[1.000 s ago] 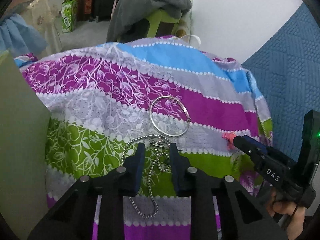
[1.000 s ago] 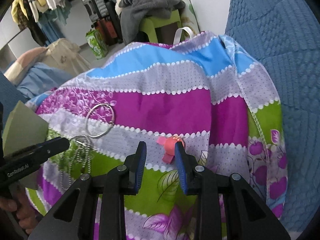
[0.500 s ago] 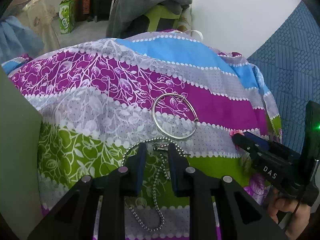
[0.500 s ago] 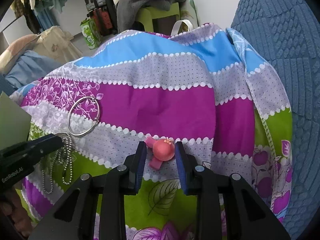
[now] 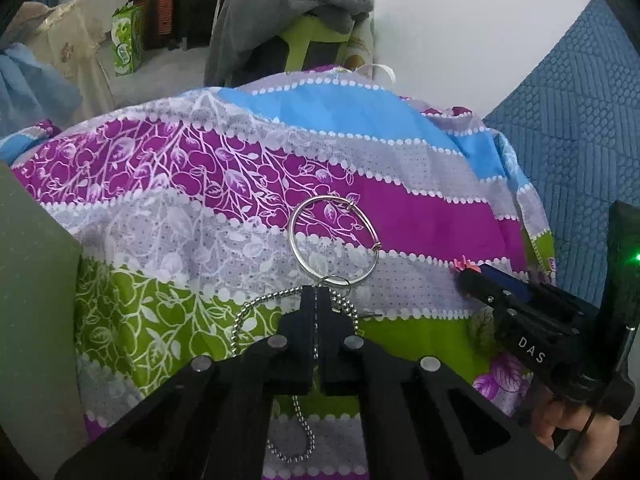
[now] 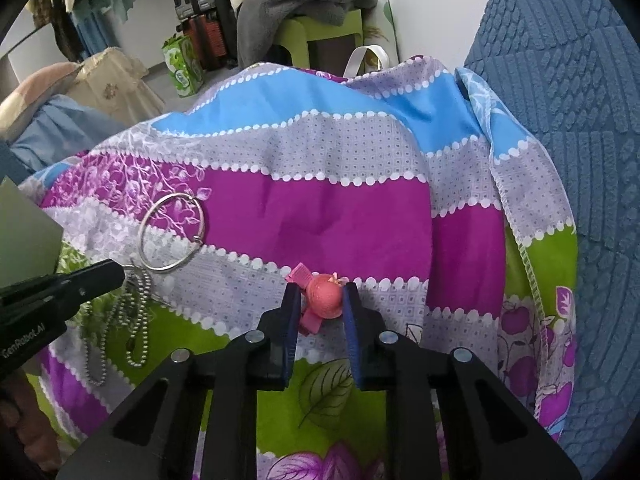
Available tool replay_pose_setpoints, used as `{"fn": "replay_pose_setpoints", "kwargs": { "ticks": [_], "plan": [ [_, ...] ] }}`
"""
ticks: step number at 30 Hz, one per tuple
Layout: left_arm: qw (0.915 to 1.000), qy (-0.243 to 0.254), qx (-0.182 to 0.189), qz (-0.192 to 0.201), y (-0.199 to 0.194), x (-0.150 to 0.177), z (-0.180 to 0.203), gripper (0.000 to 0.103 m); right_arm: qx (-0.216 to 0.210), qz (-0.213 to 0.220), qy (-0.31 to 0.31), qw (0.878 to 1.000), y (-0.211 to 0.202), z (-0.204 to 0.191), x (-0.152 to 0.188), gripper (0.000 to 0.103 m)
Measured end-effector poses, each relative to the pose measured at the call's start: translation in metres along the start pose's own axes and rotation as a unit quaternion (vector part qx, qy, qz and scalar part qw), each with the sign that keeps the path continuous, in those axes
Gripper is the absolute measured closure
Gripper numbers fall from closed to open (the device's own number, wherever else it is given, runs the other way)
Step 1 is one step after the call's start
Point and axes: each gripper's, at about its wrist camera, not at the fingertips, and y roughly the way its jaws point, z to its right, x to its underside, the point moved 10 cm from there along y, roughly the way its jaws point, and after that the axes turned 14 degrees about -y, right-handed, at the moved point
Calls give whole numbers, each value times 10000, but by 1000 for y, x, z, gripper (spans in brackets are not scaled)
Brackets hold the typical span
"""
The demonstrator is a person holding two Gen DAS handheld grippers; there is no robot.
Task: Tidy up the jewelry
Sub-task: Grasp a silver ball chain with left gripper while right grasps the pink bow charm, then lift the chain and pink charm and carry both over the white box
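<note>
On the left, the left claw (image 5: 319, 300) has just snapped fully closed on the ball chain (image 5: 256, 308), just below the silver bangle (image 5: 334, 240), so the chain looks ready to lift. Further right, the right claw (image 6: 320, 300) is closing around the pink hair clip (image 6: 322, 300), which sits between its pads. Everything lies on a striped floral cloth (image 6: 320, 208), beside a blue quilted cover (image 6: 560, 100); behind stands a green stool (image 6: 316, 34) heaped with grey clothes.
</note>
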Motion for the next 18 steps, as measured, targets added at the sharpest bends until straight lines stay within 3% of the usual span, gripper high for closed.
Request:
{"fn": "replay_pose_setpoints", "kwargs": {
  "ticks": [12, 15, 18],
  "plan": [
    [9997, -8, 104, 223, -44, 4, -3, 103, -149, 338, 126, 9992, -35, -12, -1, 84],
    [9996, 86, 256, 124, -37, 6, 1, 101, -178, 317, 73, 9993, -37, -19, 2, 84],
    [9997, 221, 86, 63, -27, 4, -3, 101, -171, 332, -33, 9993, -38, -25, 4, 84]
  ]
}}
